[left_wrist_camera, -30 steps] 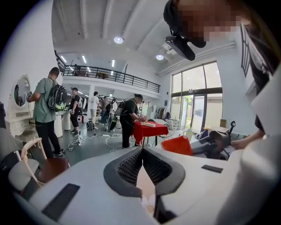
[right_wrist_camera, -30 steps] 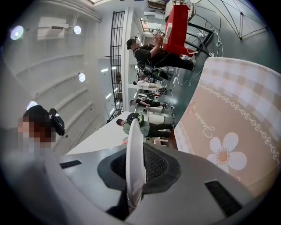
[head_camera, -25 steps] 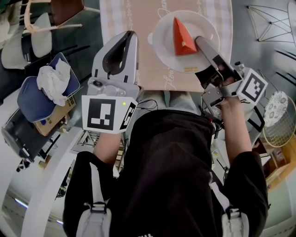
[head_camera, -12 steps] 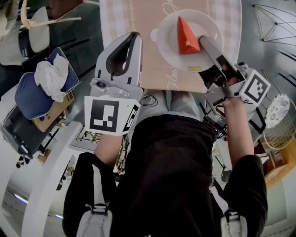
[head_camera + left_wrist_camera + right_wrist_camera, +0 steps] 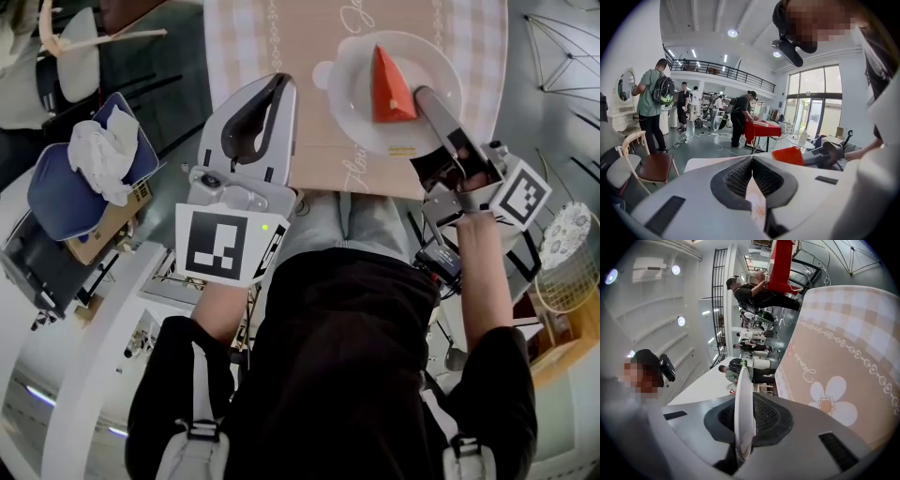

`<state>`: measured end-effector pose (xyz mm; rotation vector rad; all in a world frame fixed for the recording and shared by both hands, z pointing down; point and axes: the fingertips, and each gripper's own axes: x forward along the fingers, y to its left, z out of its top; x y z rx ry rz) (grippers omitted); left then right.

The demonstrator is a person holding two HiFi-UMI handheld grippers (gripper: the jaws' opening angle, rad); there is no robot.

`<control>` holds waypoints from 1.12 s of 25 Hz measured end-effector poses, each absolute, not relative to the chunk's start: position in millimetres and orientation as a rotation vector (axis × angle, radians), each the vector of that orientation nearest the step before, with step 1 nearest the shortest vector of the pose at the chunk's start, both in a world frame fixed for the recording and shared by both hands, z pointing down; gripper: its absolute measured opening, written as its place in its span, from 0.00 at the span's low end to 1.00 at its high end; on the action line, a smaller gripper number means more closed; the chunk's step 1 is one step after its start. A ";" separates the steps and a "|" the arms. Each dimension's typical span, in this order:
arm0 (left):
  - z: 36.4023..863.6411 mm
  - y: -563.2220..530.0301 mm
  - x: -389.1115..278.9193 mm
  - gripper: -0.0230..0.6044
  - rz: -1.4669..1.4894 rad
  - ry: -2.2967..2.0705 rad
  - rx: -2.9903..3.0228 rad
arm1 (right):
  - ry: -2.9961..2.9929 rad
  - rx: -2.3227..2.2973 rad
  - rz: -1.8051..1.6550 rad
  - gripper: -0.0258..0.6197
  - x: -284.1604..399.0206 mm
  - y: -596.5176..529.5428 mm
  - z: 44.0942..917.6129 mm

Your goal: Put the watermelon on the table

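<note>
Jaws of the right gripper (image 5: 427, 97) were pinched on the rim of the plate (image 5: 352, 89), which was seen edge-on between the ribbed pads in the right gripper view. Those of the left gripper (image 5: 278, 84) were pressed together on nothing, and that gripper was held over the near side of the surface (image 5: 309, 56), apart from the plate. The watermelon (image 5: 391, 84), a red wedge, was lying on the plate just beside the right jaws' tips. The plate was placed over the cloth-covered surface, but whether it was resting on the cloth or was carried just above it could not be told.

The main risk was judged to lie in the one-sided hold. With the plate gripped at a single point on its rim, any roll of the wrist would be passed on as tilt, and the wedge could be slid or tipped toward the far rim. A glazed rim was also judged likely to be slippery between the pads, so the plate might pivot in the grip. If the jaws were opened before contact was made, the plate could be dropped and the watermelon jolted off. The plate was also seen near the surface's near edge, so an overhang would need to be avoided.
</note>
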<state>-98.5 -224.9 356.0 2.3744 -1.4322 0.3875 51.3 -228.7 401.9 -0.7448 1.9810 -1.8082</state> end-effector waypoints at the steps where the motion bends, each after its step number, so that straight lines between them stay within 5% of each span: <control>1: 358.9 -224.5 -98.9 0.06 0.391 -1.428 2.373 | 1.978 -0.743 -1.809 0.08 51.2 -228.2 405.3; 28: 420.1 -223.3 -99.2 0.06 0.434 -1.401 2.313 | 1.976 -0.777 -1.878 0.08 46.4 -221.4 498.3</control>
